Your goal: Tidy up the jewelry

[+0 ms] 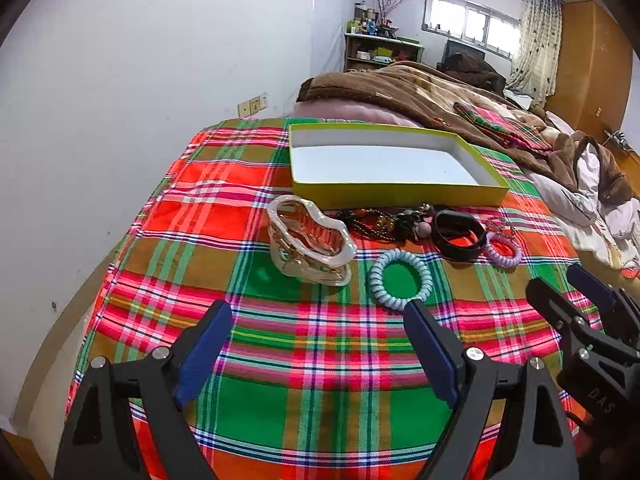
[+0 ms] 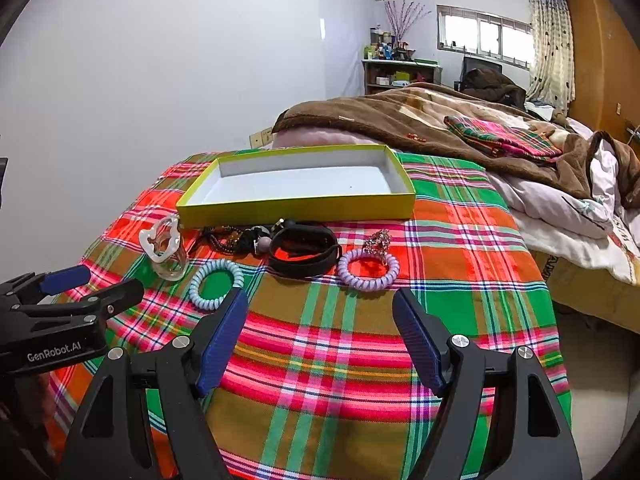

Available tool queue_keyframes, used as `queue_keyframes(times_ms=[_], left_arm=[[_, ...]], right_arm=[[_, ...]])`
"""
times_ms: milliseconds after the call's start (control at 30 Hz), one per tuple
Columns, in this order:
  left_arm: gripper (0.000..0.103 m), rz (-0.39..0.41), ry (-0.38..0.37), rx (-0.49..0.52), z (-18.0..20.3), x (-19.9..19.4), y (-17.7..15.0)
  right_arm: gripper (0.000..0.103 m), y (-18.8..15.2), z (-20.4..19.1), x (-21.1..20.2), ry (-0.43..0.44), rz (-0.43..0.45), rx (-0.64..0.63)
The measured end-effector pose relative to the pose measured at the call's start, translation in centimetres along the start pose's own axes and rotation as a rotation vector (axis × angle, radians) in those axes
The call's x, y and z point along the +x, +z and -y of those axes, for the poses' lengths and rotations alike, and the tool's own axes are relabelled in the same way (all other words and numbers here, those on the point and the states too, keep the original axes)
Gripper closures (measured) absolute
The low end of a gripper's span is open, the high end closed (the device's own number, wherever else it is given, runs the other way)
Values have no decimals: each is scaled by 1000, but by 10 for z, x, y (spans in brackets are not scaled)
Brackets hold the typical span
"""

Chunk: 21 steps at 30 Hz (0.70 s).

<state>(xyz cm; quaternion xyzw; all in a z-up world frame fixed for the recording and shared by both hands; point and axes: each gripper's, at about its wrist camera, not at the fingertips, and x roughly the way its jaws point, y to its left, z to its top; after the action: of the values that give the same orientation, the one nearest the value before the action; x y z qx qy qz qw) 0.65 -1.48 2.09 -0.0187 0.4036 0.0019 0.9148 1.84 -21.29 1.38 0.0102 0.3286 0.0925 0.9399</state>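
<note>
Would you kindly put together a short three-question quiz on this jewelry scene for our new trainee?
1. True or false: the yellow box already holds some jewelry.
2. Which item lies nearest the right gripper? A) glass dish B) purple coil hair tie C) dark bead necklace
3. Fill in: the black band lies between the bead necklace and the ______ coil hair tie.

Key: 1. False, the box is empty. 2. B. 3. Purple; the blue coil hair tie sits in front, nearer the left gripper. Both grippers are open and hold nothing.
</note>
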Motion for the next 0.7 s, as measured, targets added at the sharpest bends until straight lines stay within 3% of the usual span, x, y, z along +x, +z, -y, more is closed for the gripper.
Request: queue_keyframes(times_ms=[700], left_arm=[[14, -1, 38, -7, -9, -2, 5]], right_arm=[[28, 1, 0, 1, -13, 2, 0]])
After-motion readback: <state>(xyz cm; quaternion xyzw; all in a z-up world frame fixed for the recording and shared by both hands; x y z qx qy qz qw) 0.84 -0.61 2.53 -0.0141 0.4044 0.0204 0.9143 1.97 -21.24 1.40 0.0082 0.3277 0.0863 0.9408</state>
